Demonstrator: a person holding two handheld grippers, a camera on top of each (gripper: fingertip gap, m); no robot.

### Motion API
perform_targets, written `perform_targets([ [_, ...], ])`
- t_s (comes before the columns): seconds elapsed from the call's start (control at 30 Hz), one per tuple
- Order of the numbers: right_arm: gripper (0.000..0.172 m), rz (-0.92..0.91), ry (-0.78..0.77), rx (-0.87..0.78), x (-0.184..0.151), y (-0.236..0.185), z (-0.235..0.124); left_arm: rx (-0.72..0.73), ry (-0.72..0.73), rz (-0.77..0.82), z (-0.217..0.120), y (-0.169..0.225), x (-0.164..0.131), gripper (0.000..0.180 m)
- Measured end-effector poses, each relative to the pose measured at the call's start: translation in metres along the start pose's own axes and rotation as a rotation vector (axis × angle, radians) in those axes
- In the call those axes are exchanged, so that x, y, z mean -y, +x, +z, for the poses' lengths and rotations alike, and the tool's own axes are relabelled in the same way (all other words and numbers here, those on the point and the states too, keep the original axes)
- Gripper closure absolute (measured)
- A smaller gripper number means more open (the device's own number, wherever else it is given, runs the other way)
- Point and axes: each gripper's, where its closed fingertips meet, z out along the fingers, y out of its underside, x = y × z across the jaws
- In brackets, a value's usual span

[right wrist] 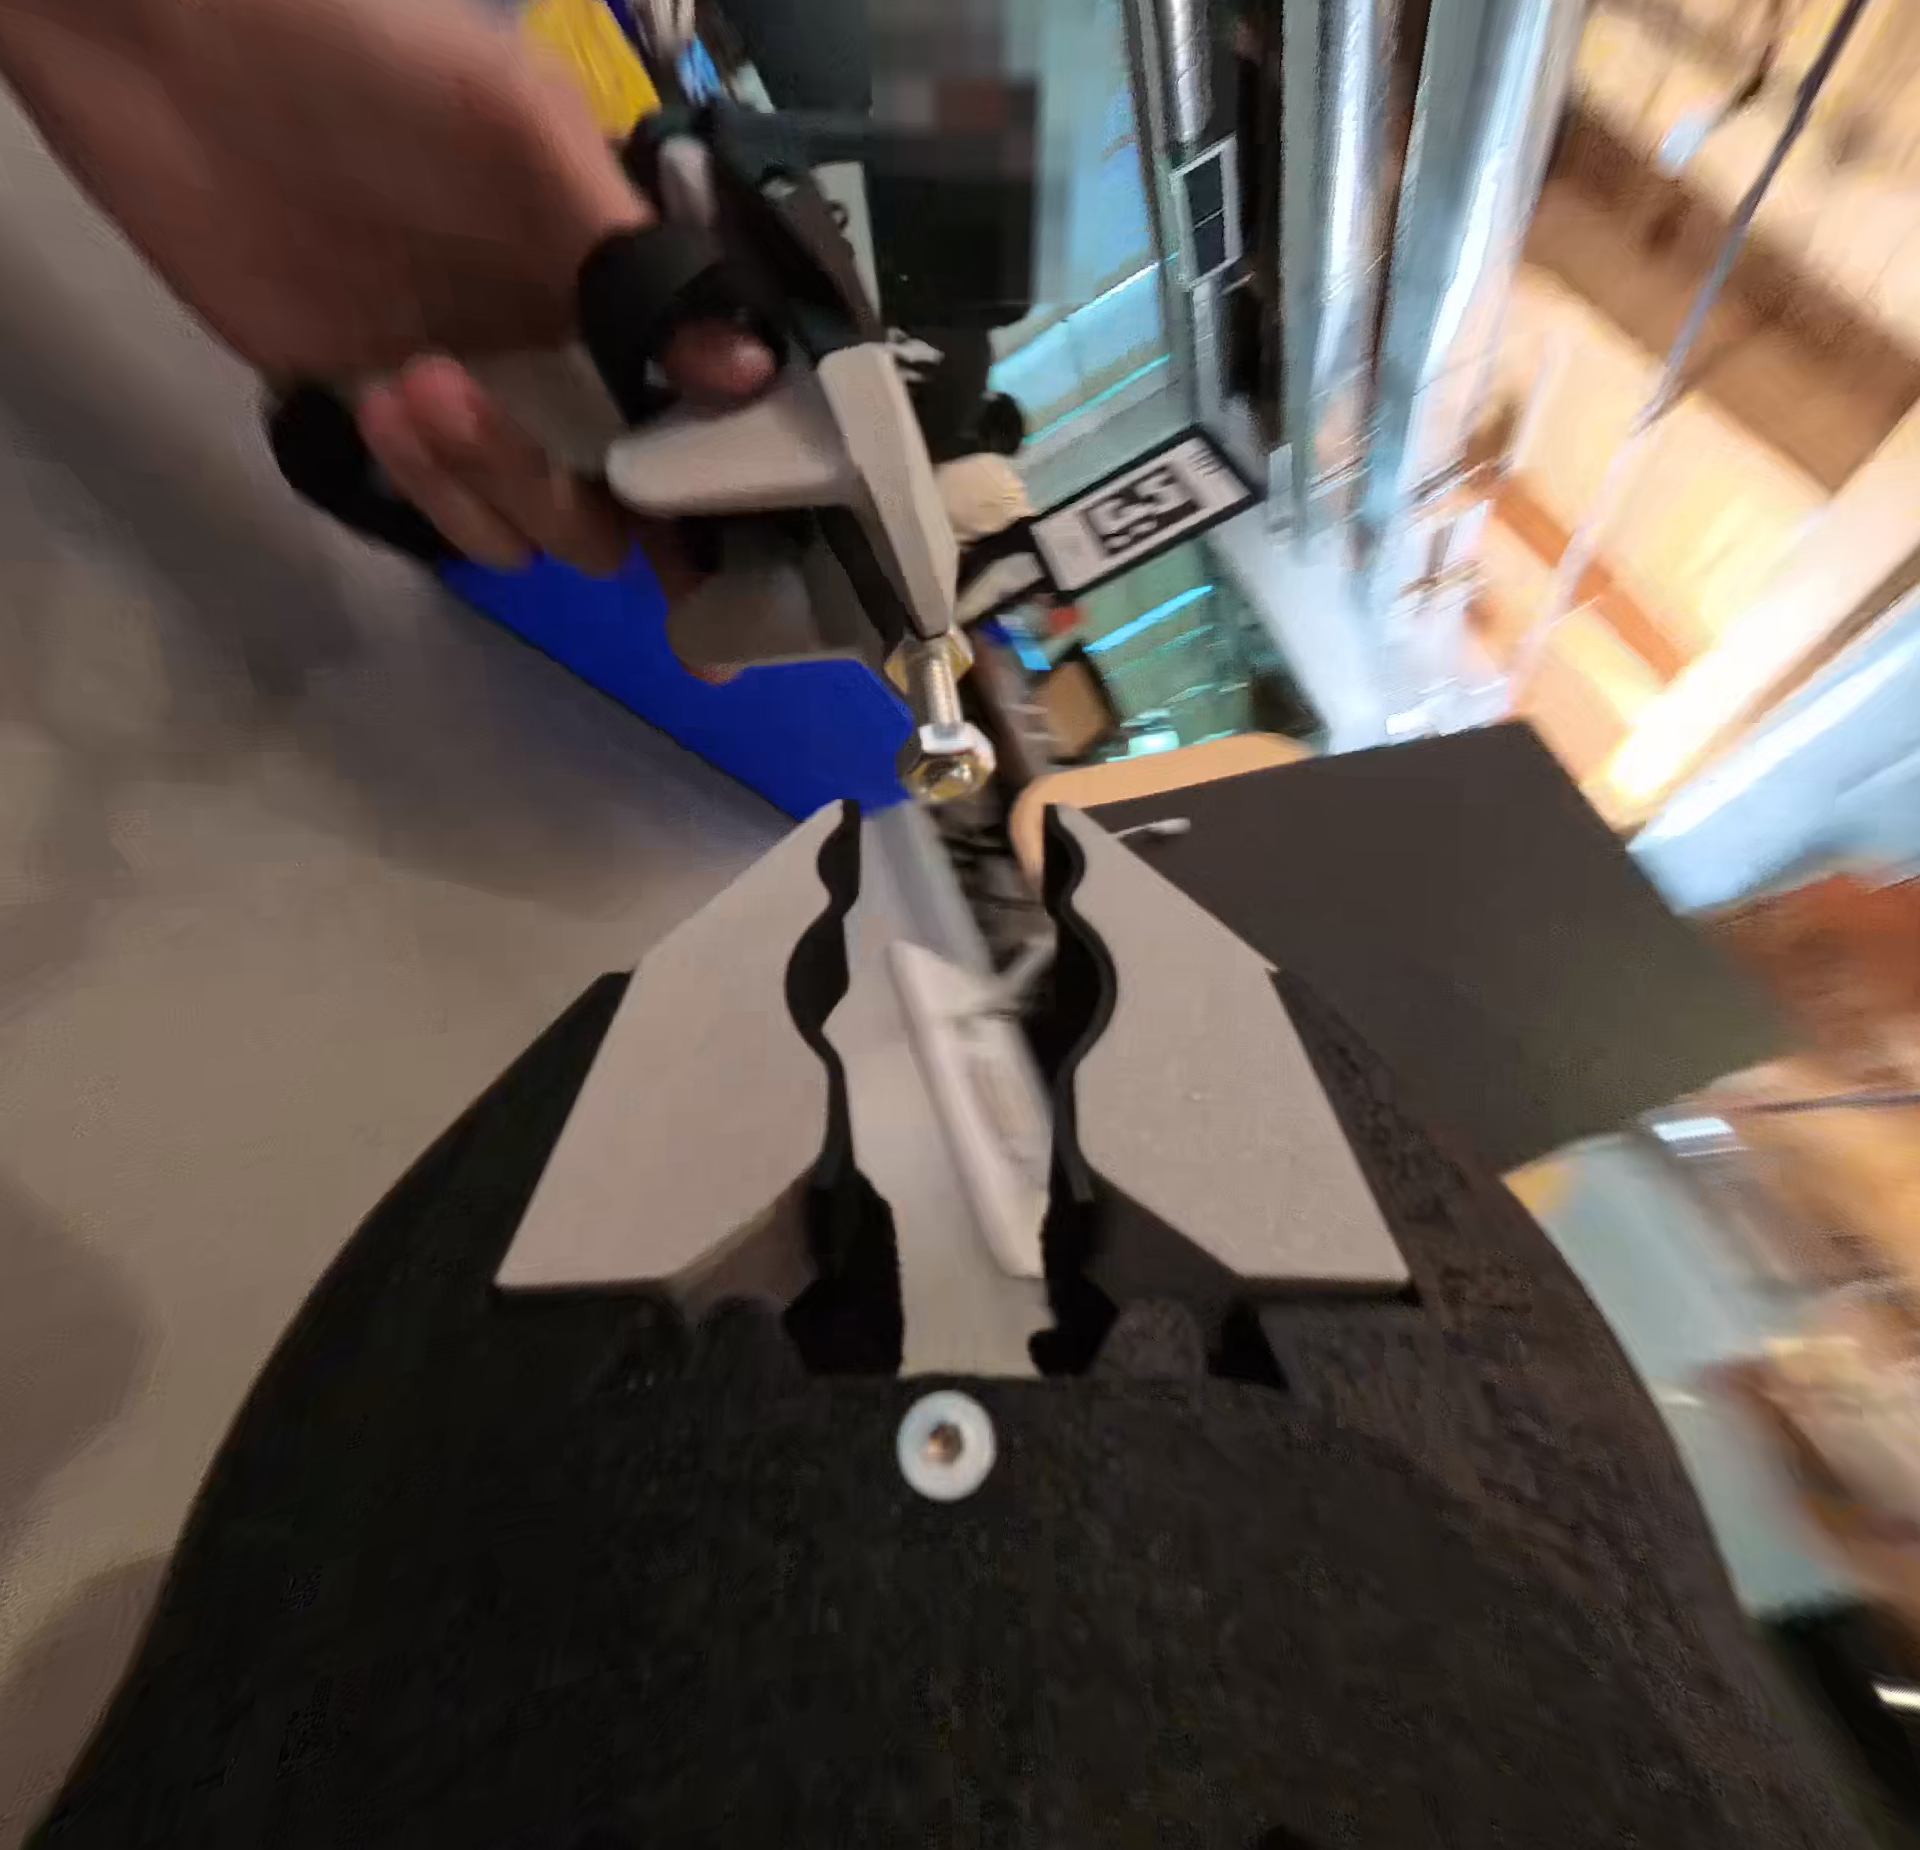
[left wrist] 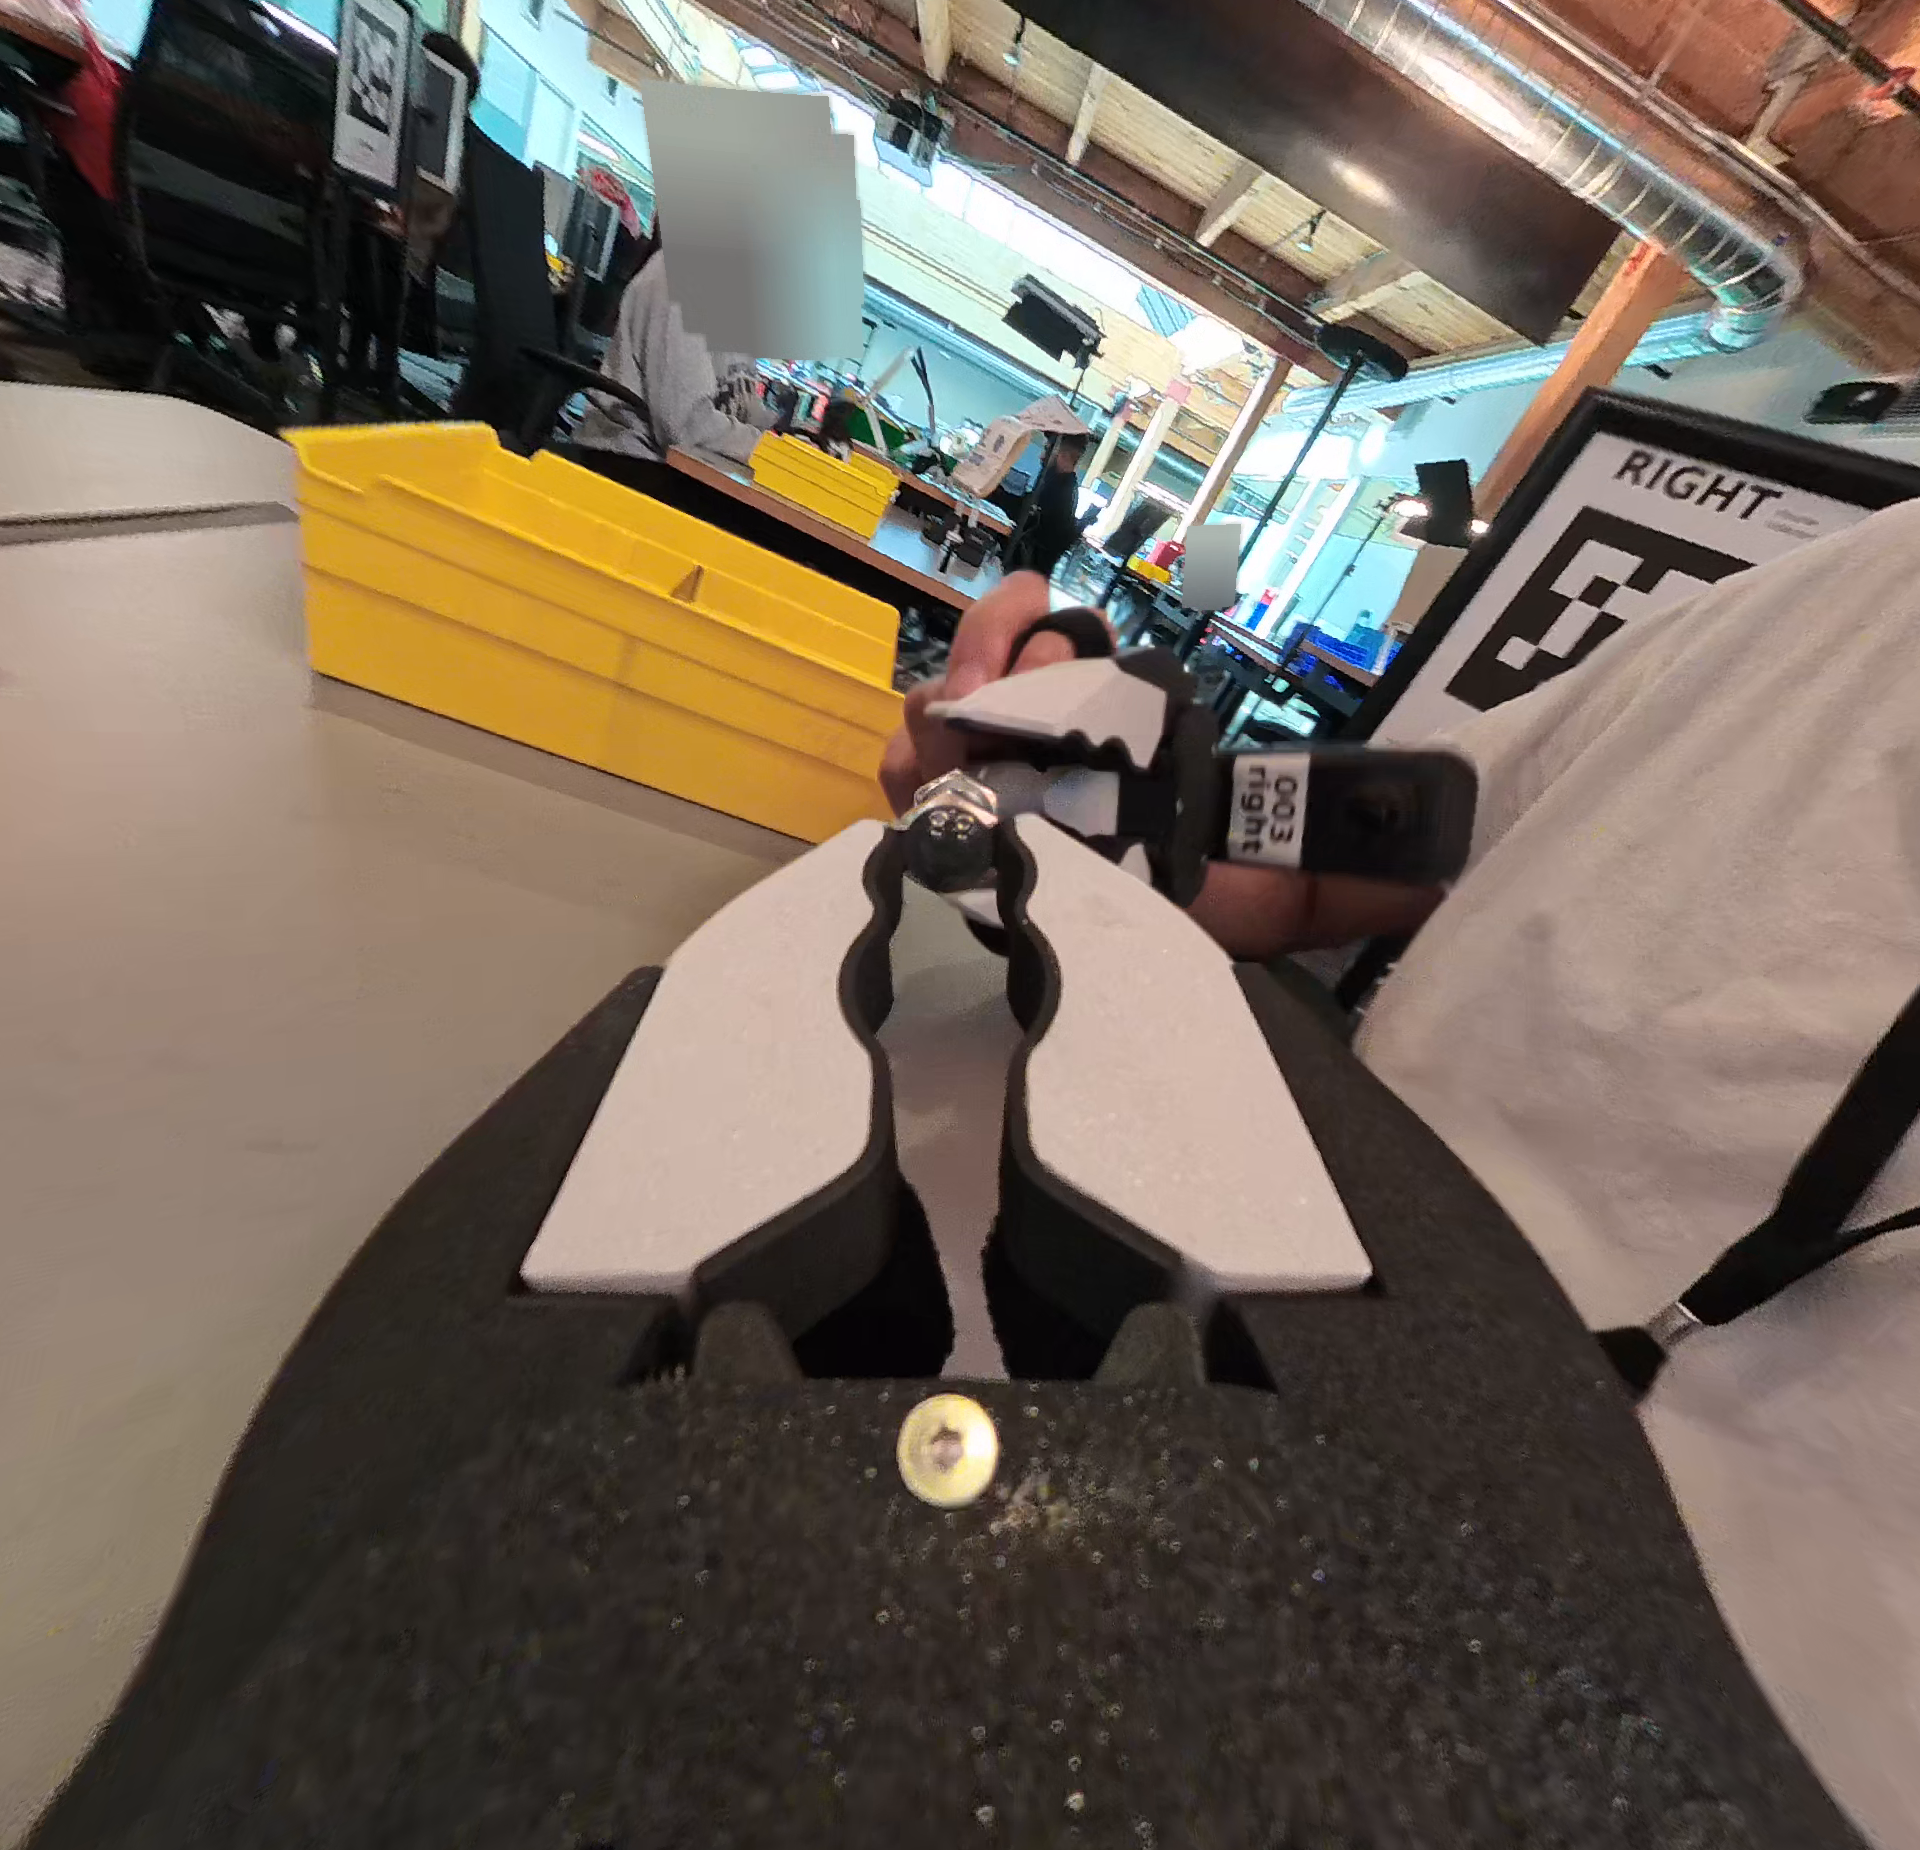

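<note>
Here the left gripper (left wrist: 948,850) is clamped on a silver bolt's (left wrist: 943,844) head — the right gripper (right wrist: 951,813) gapes apart, bare, just short of the nut (right wrist: 943,761) on its end

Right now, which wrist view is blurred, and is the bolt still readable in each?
Left wrist view: sharp; bolt clear in the left claw, wide-angle bending at the edges. Right wrist view: motion-smeared background, bolt and nut soft but readable.
</note>
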Motion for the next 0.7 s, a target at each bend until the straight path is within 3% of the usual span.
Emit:
perform_targets([
  [0.2,0.134,1.184,0.015,0.558,-0.007,-0.035,0.010,0.107,0.037,0.128,-0.011,-0.011,0.010,0.164],
  [0.27,0.132,1.601,0.096,0.702,-0.002,-0.027,0.011,0.130,0.029,0.181,-0.011,-0.013,0.009,0.164],
  [0.33,0.138,1.895,0.222,0.784,-0.002,-0.013,0.010,0.146,0.033,0.246,-0.010,-0.012,0.010,0.164],
  [0.4,0.139,2.033,0.260,0.775,-0.009,-0.008,0.011,0.146,0.034,0.291,-0.009,-0.009,0.010,0.164],
  [0.57,0.138,2.127,0.292,0.857,0.000,-0.008,0.009,0.137,-0.003,0.347,0.000,-0.004,0.002,0.164],
  [0.7,0.155,2.106,0.310,0.830,-0.002,-0.004,0.008,0.139,-0.034,0.364,0.005,-0.004,-0.004,0.164],
])
